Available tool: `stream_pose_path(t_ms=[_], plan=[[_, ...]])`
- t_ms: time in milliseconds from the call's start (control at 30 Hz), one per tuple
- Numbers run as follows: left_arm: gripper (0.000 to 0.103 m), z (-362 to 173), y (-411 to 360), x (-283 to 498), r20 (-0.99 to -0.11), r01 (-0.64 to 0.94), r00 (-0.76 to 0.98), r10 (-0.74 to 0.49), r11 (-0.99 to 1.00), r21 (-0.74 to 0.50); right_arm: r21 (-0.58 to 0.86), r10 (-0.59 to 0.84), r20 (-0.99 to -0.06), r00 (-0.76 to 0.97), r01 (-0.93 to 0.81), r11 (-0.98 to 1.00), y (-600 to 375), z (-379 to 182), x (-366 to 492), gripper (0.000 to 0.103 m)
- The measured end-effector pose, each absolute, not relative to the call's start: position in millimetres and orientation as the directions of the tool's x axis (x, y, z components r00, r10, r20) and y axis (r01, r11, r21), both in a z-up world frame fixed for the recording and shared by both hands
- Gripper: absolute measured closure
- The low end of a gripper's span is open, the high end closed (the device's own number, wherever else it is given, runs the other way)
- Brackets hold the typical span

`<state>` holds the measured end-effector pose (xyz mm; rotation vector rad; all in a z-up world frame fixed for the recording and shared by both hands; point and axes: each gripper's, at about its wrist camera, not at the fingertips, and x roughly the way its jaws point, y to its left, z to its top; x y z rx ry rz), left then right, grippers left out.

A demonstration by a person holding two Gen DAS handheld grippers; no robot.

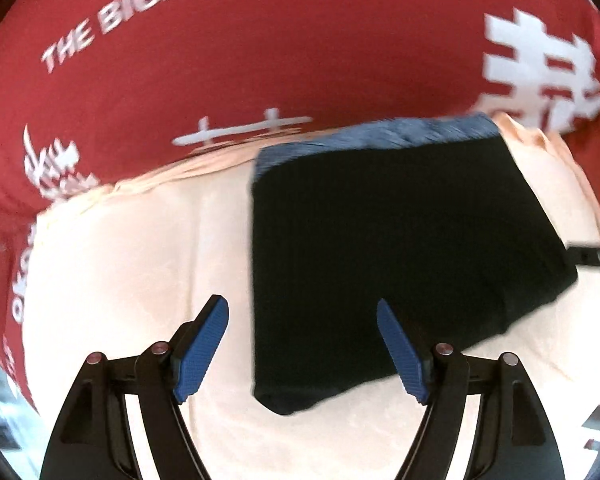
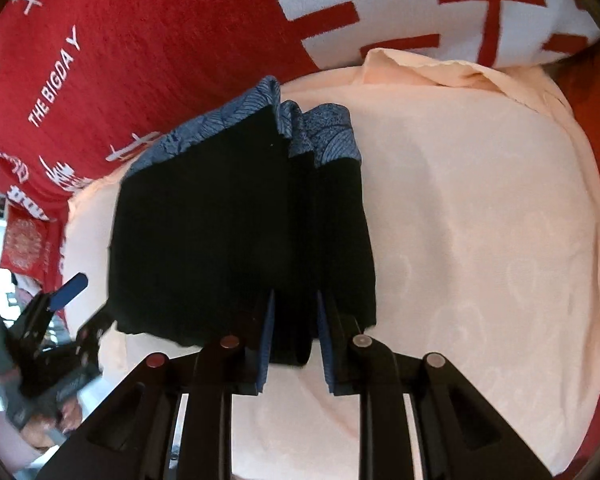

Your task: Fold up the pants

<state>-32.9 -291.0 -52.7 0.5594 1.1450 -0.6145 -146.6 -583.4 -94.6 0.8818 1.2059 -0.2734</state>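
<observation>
The black pants (image 2: 236,236), folded and edged with a blue patterned waistband (image 2: 324,136) at the top, are seen at the centre of the right wrist frame, spread on a peach cloth (image 2: 480,240). Their lower fold is pinched by the right gripper (image 2: 294,336). The left gripper (image 1: 300,344) is held spread apart, empty. A red printed cloth (image 1: 260,40) fills the upper frame.

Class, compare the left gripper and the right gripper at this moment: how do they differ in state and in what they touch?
The left gripper has its blue-padded fingers spread wide and grips nothing; the right gripper has its fingers close together around a fold of the black pants with a blue patterned band. The left hovers over the peach cloth and the pants' edge. Both share black arms and blue pads.
</observation>
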Motion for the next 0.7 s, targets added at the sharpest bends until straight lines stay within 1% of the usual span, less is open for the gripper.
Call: stream_pose_path(t_ms=[67, 133, 167, 233, 300, 333, 367, 400, 500, 567, 600, 633, 700], plan=[[0.025, -54.4, -285.4, -17.8, -0.947, 0.663, 0.279, -0.162, 0.746, 0.068, 0.478, 0.286, -0.876, 0.388, 0.627, 0.615, -588.1, -98.2, -153.8, 0.075], [0.025, -60.6, -276.9, 4.3, -0.95, 0.608, 0.258, -0.178, 0.794, 0.016, 0.503, 0.304, -0.864, 0.403, 0.638, 0.584, -598.9, -107.1, -156.9, 0.058], [0.025, -64.5, -275.9, 10.5, -0.953, 0.596, 0.24, -0.184, 0.803, -0.005, 0.527, 0.315, -0.849, 0.425, 0.632, 0.567, -603.4, -110.7, -156.6, 0.055], [0.025, -83.4, -274.6, 25.3, -0.971, 0.569, 0.124, -0.204, 0.816, -0.099, 0.585, 0.356, -0.811, 0.465, 0.613, 0.531, -602.4, -118.3, -143.8, 0.055], [0.025, -95.9, -274.8, 31.6, -0.971, 0.54, 0.066, -0.23, 0.826, -0.159, 0.63, 0.401, -0.776, 0.486, 0.605, 0.487, -607.3, -130.3, -138.5, 0.053], [0.025, -96.9, -275.8, 31.3, -0.97, 0.54, 0.058, -0.236, 0.825, -0.168, 0.638, 0.411, -0.77, 0.488, 0.608, 0.473, -609.2, -133.9, -136.7, 0.057], [0.025, -96.5, -277.3, 30.5, -0.968, 0.546, 0.054, -0.243, 0.819, -0.175, 0.647, 0.418, -0.762, 0.494, 0.607, 0.462, -610.9, -134.6, -135.6, 0.066], [0.025, -95.0, -279.7, 27.9, -0.967, 0.558, 0.054, -0.249, 0.81, -0.178, 0.647, 0.426, -0.761, 0.489, 0.606, 0.462, -610.8, -133.3, -133.7, 0.087], [0.025, -93.5, -289.6, 11.9, -0.969, 0.614, 0.044, -0.245, 0.771, -0.167, 0.608, 0.404, -0.794, 0.454, 0.582, 0.541, -604.0, -116.8, -128.9, 0.091], [0.025, -94.5, -294.5, 2.6, -0.972, 0.644, 0.059, -0.227, 0.753, -0.136, 0.571, 0.382, -0.82, 0.426, 0.569, 0.592, -598.4, -108.5, -126.8, 0.091], [0.024, -93.7, -295.8, 0.0, -0.972, 0.65, 0.069, -0.224, 0.75, -0.126, 0.54, 0.362, -0.84, 0.404, 0.566, 0.623, -595.7, -105.7, -126.2, 0.092], [0.02, -94.0, -296.8, -2.2, -0.973, 0.653, 0.075, -0.22, 0.748, -0.119, 0.513, 0.344, -0.857, 0.384, 0.568, 0.644, -592.8, -106.6, -123.1, 0.092], [0.02, -95.5, -296.2, -3.1, -0.974, 0.638, 0.066, -0.218, 0.76, -0.126, 0.406, 0.277, -0.912, 0.302, 0.576, 0.709, -587.9, -111.8, -118.2, 0.092]])
